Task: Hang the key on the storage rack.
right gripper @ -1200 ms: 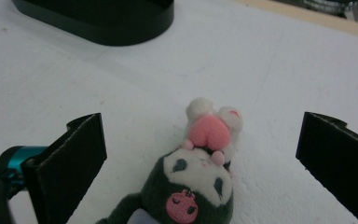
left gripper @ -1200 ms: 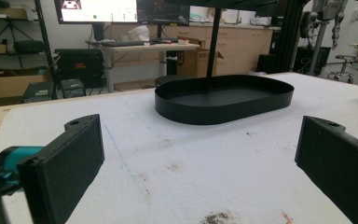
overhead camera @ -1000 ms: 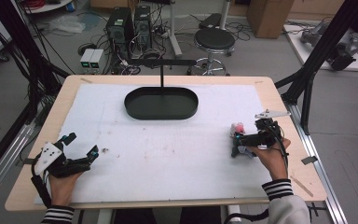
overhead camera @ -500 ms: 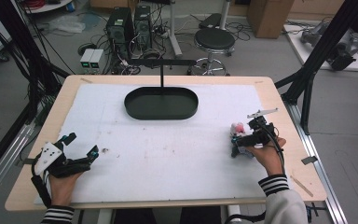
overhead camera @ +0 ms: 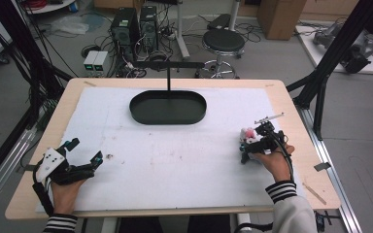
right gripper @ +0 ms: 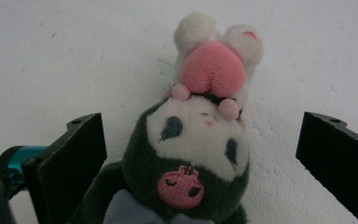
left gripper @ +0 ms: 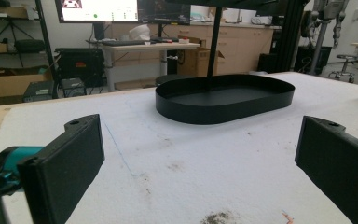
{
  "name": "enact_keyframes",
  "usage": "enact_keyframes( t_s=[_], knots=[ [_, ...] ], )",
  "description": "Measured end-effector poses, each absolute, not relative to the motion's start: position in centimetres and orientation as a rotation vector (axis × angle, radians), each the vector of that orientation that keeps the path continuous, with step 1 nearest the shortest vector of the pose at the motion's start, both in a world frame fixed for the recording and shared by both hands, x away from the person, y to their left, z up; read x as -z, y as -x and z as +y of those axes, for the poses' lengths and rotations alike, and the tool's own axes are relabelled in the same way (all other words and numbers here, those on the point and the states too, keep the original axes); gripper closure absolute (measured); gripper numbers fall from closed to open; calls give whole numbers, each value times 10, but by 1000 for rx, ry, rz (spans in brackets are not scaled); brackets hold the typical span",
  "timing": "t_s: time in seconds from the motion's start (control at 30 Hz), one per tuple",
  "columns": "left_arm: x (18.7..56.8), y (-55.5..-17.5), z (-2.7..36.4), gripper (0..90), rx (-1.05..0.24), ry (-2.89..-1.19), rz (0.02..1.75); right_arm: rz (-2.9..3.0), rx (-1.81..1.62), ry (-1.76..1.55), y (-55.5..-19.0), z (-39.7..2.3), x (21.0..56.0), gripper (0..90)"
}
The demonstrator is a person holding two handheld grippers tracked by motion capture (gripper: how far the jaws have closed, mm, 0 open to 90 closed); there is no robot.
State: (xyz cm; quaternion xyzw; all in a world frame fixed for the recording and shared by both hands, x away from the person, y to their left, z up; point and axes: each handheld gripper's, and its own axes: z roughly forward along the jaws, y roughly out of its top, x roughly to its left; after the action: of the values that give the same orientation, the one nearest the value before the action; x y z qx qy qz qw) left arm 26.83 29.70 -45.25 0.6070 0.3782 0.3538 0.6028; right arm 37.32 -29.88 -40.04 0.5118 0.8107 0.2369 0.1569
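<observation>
The right gripper (right gripper: 200, 154) hangs spread wide over the plush toy (right gripper: 193, 144) lying on the white mat (overhead camera: 175, 160) (right side, well apart from the black tray (overhead camera: 167, 108)), so closing off-centre may squeeze soft fabric and slip.

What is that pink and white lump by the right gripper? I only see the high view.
Observer: A plush toy, dark, with a white face and a pink heart at one end.
Operator: Is the right gripper squeezing it?
Observer: No. Its jaws stand wide open either side of the toy, apart from it.
Operator: And is there anything in that black tray?
Observer: The left gripper view looks in low over the rim; the part of the floor it shows is bare.
</observation>
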Motion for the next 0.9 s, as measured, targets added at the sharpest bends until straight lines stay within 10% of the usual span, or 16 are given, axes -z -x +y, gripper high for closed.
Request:
enact_keyframes(
  t_s=[0.47,0.9],
  knots=[
    [452,-268,297,17,-820,-1408,877,2347,-610,-1525,-379,-296,410,56],
    [452,-268,297,17,-822,-1411,877,2396,-667,-1569,-382,-300,412,428]
  ],
)
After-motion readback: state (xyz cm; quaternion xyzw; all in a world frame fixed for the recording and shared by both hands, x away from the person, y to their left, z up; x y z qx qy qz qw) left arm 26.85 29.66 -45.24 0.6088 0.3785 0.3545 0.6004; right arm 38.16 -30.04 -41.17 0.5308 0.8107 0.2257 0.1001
